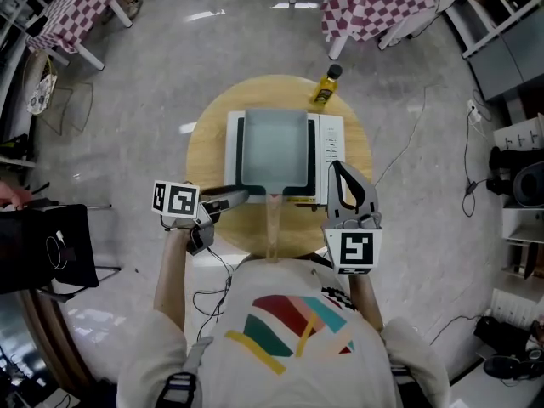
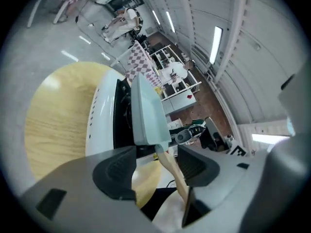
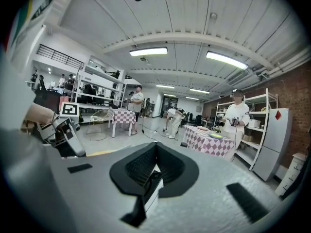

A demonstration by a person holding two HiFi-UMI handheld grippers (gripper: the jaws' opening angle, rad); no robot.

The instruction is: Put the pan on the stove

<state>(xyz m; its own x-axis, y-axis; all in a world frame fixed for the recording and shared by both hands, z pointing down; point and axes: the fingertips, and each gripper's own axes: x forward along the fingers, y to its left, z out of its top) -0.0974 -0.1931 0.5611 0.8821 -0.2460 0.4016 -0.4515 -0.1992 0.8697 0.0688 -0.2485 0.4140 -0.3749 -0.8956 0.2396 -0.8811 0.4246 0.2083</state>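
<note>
Head view: pan (image 1: 274,147) sits on stove (image 1: 333,138), wooden handle (image 1: 273,223) toward person. L gripper (image 1: 236,198) spread, empty, near handle. R gripper (image 1: 337,172) pressed together, empty. Likely done — if adjusting, nudge handle gently, keep pan centred.

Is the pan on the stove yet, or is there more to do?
It looks nearly finished. Done: the blue pan sits flat on the white stove. In hand: nothing is gripped. The left tool is open, with the pan's wooden handle showing in its gap, and the right tool is shut on nothing. Left: probably just pulling the left tool away.
</note>
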